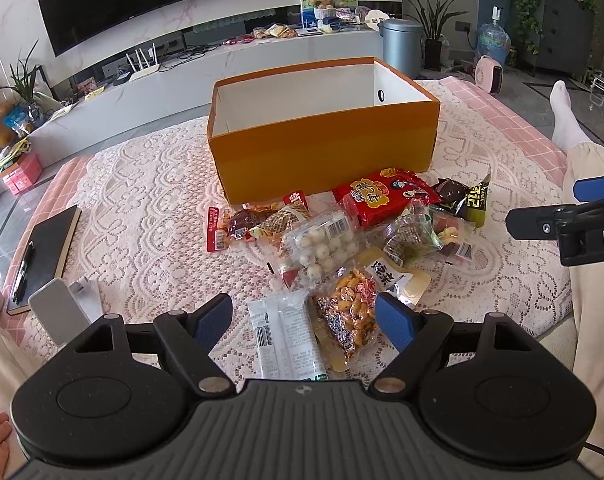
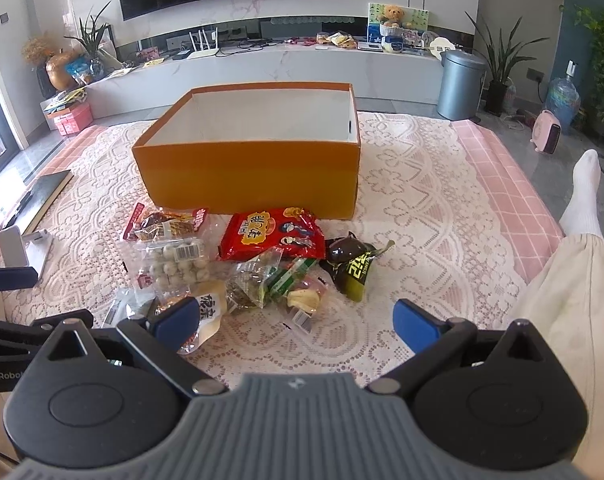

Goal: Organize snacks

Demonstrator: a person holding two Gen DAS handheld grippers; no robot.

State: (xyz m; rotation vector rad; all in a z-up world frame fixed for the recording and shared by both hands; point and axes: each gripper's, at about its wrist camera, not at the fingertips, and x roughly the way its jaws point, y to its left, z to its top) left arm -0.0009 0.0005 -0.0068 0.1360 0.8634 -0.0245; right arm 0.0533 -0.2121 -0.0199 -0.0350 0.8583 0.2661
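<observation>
An open orange box [image 1: 322,148] [image 2: 249,168] with a white, empty inside stands on the lace cloth. Several snack packs lie in a heap in front of it: a red bag [image 1: 386,196] [image 2: 271,234], a clear pack of white balls [image 1: 322,244] [image 2: 173,264], a dark pack with green print [image 1: 468,198] [image 2: 352,266], an orange cracker pack [image 1: 348,316] and a white sachet [image 1: 283,336]. My left gripper [image 1: 304,320] is open, low over the white sachet and cracker pack. My right gripper [image 2: 297,322] is open, just short of the heap.
A black notebook with a pen [image 1: 47,252] and a phone [image 1: 59,314] lie at the left of the cloth. My legs [image 2: 574,280] rest at the right. A TV bench [image 2: 285,60] and a grey bin [image 2: 460,84] stand behind the table.
</observation>
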